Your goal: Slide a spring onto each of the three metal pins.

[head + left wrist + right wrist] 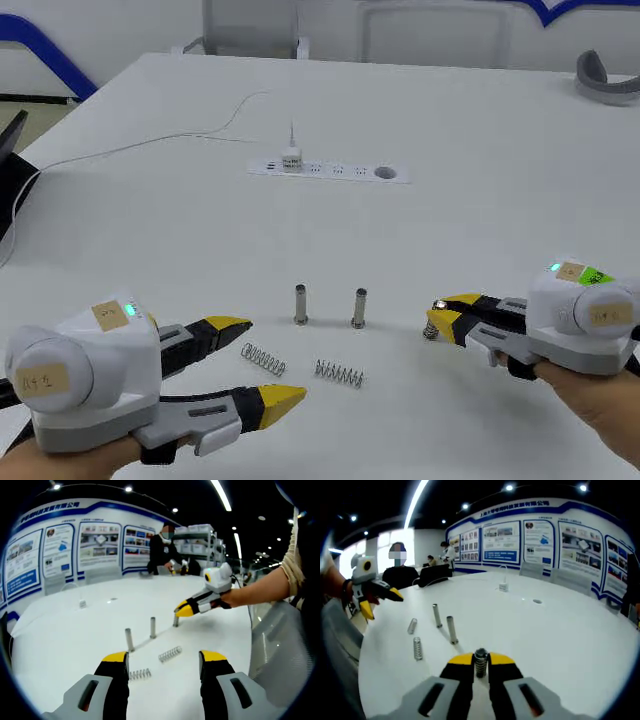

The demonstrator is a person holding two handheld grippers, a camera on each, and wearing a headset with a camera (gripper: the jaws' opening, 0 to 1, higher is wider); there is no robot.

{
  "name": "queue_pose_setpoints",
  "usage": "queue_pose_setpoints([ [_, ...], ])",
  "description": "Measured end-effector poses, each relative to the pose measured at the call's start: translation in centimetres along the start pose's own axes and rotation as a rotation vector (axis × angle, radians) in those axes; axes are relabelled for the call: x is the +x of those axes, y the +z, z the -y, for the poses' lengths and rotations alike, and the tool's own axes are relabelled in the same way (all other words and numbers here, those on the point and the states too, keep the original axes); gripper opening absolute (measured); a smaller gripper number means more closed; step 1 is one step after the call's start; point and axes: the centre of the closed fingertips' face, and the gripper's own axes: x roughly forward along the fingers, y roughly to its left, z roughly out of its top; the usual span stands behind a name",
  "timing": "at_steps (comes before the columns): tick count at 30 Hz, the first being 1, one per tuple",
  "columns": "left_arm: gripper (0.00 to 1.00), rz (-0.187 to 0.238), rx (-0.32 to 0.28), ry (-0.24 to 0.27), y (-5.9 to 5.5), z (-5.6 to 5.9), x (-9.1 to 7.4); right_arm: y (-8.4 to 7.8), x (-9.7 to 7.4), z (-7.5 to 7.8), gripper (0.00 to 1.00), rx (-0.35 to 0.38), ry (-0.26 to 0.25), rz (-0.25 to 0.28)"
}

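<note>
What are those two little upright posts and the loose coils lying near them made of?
Posts: apparently metal, dull grey with a smooth sheen down the sides. Coils: thin wound wire, probably steel, silvery, with open gaps between the turns.

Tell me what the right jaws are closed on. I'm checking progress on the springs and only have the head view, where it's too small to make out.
Observer: In the right gripper view, the right gripper has its jaws shut on a spring that stands upright between the tips.
Operator: Is that spring on the third pin, or just held?
Observer: In the left gripper view, a third pin stands upright right at those jaw tips, in line with the two bare pins. In the right gripper view a rounded metal top shows at the spring's upper end, so it looks slid on, though I can't be sure.
</note>
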Motion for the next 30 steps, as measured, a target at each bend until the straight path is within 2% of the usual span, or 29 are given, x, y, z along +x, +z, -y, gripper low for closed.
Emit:
queue_pose_setpoints([
  [4, 0.57, 0.0, -0.001, 0.0, 0.0, 0.0, 0.0, 0.0, 0.0, 0.1, 0.12, 0.008, -0.005, 0.0],
  [8, 0.57, 0.001, 0.0, 0.0, 0.0, 0.0, 0.0, -0.7, 0.0, 0.0, 0.12, -0.004, -0.006, -0.03],
  [15, 0.57, 0.005, 0.0, -0.001, 0.0, 0.0, 0.0, -1.1, -0.2, 0.2, 0.14, -0.002, -0.014, -0.042],
  [30, 0.58, 0.008, -0.003, -0.003, -0.1, 0.0, -0.1, -2.7, -2.0, -0.1, 0.16, 0.015, -0.017, -0.08],
])
